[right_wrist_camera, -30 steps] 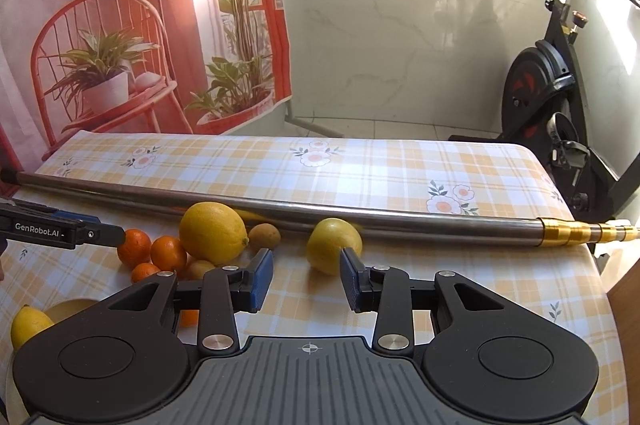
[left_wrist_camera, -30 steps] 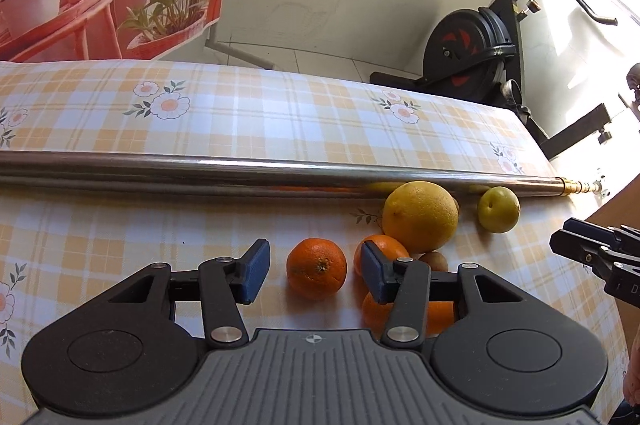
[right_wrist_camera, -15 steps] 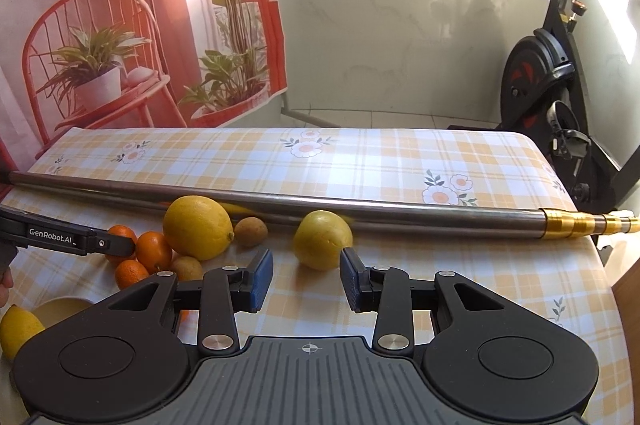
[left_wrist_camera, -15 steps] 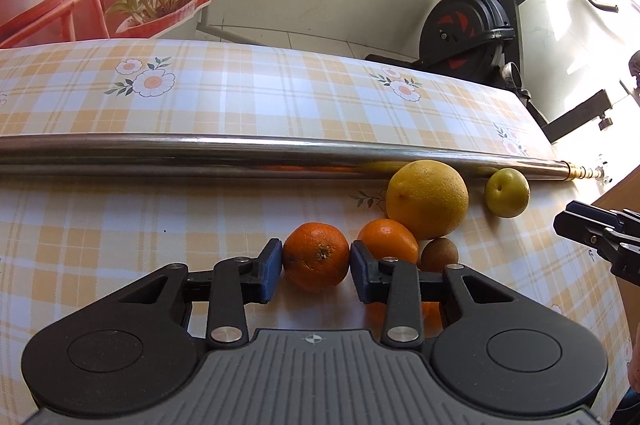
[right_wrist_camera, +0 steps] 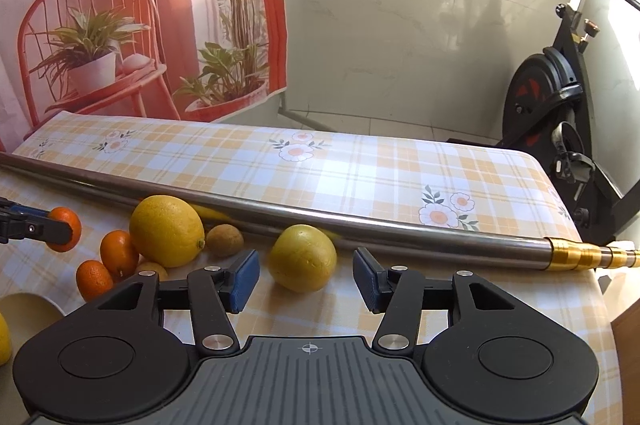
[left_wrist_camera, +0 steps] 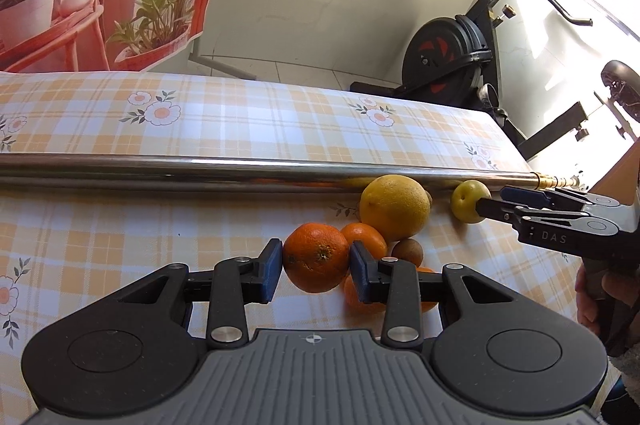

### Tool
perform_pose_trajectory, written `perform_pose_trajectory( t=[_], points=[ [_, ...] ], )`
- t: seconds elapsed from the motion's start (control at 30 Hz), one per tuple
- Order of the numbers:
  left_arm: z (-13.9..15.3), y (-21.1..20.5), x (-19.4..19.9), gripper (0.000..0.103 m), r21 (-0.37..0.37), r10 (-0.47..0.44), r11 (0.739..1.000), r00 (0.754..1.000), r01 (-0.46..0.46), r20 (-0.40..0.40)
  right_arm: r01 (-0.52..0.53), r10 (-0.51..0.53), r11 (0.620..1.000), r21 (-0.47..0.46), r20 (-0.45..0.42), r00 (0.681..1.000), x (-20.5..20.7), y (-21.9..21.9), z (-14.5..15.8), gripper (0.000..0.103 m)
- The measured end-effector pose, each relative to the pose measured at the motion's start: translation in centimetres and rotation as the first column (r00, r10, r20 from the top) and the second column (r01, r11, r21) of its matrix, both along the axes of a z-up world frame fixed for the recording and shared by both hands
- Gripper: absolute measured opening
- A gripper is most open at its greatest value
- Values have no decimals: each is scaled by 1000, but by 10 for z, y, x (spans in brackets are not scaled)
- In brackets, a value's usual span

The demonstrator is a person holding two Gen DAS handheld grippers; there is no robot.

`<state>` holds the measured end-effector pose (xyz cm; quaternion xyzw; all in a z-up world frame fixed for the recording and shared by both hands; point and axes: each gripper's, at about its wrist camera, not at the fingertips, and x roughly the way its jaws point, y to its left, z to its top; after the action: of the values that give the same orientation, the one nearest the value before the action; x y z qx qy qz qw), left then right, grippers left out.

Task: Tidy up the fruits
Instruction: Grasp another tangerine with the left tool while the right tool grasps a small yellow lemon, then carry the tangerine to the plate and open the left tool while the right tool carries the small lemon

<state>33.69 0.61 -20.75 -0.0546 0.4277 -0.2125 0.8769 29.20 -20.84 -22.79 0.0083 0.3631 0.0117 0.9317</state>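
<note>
My left gripper (left_wrist_camera: 316, 267) is shut on an orange mandarin (left_wrist_camera: 317, 257), both blue pads touching its sides; it also shows at the left of the right wrist view (right_wrist_camera: 63, 228). Beside it lie more mandarins (left_wrist_camera: 366, 235), a brown kiwi (left_wrist_camera: 407, 252) and a big yellow grapefruit (left_wrist_camera: 395, 212). My right gripper (right_wrist_camera: 306, 279) is open, its pads either side of a small yellow-green fruit (right_wrist_camera: 303, 257) without touching it. That fruit also shows in the left wrist view (left_wrist_camera: 466, 206).
A long steel pole (right_wrist_camera: 360, 227) with a brass tip lies across the checked tablecloth (right_wrist_camera: 340, 169) just behind the fruit. A pale bowl rim (right_wrist_camera: 28, 307) with a lemon (right_wrist_camera: 3, 339) is at the near left. An exercise bike (right_wrist_camera: 556, 97) stands beyond the table's right edge.
My left gripper has moved forward and closed on the mandarin. My right gripper has moved forward so the yellow-green fruit sits between its open pads.
</note>
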Motion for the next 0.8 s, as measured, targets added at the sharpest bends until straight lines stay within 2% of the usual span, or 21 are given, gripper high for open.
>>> perform_pose_trajectory(
  t=[0.27,0.4,0.63,0.8],
  points=[
    [11,3,-21,39,10,-36,999,999,36,29,5,-5,1000,-1,-57,998,30,2,-21,50],
    [13,7,-30,39,14,-48,999,998,48,29,11,-10,1000,15,-79,997,35,5,-27,43],
    [13,12,-39,39,14,-60,998,998,60,20,-19,20,1000,11,-77,997,10,21,-21,43],
    [13,11,-50,39,39,-88,995,996,87,26,-12,16,997,73,-55,998,-14,25,-8,43]
  ],
)
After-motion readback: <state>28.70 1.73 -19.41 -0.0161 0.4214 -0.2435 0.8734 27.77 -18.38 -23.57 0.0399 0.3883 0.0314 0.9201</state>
